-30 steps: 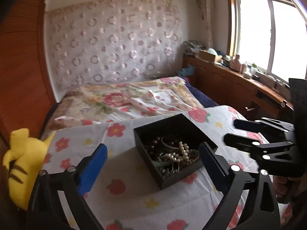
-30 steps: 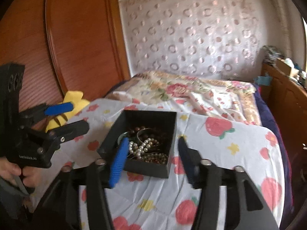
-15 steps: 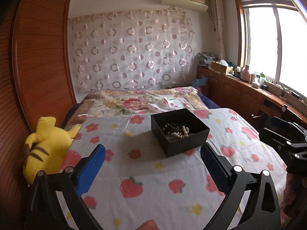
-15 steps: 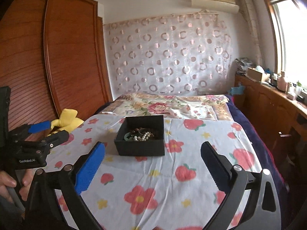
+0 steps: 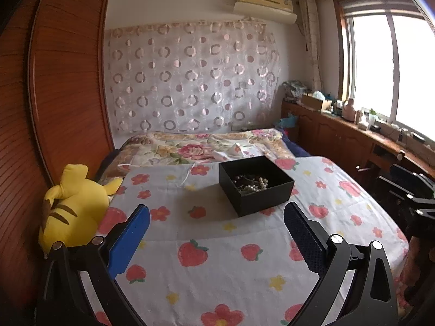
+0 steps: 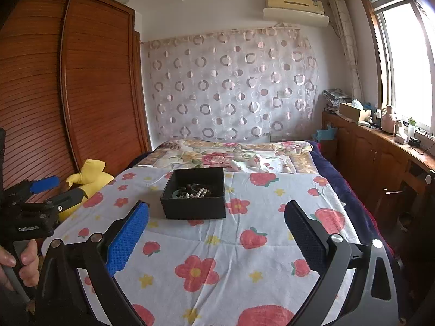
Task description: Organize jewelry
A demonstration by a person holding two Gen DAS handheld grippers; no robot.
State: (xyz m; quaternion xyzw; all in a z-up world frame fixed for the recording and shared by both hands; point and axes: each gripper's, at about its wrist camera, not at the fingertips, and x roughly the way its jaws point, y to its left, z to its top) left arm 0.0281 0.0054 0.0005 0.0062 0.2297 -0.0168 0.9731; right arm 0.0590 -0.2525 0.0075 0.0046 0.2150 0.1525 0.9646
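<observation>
- Bedroom light is coming in from the window at the right of both views, falling across a bed (image 5: 244,258) that is wearing a white quilt printed with strawberries and flowers; this soft surface is serving as the work area.
- Sitting near the middle of the quilt is an open black square cardboard box (image 5: 255,184) (image 6: 194,194), lidless so its contents are reachable from above.
- Lying heaped inside it is a tangle of pearl and dark bead jewelry (image 5: 251,183) (image 6: 193,191), so I judge the sorting is barely begun or just finished.
- At the bottom of the left wrist view, the left gripper (image 5: 216,224) is hovering with its jaws spread wide and nothing between them, well short of the box.
- Likewise low in its own view, the right gripper (image 6: 216,221) is showing jaws that have just been opening to full width, empty, and well apart from the box.
- Resting at the left edge by the wooden wardrobe is a yellow striped plush toy (image 5: 73,206), out of the way.
</observation>
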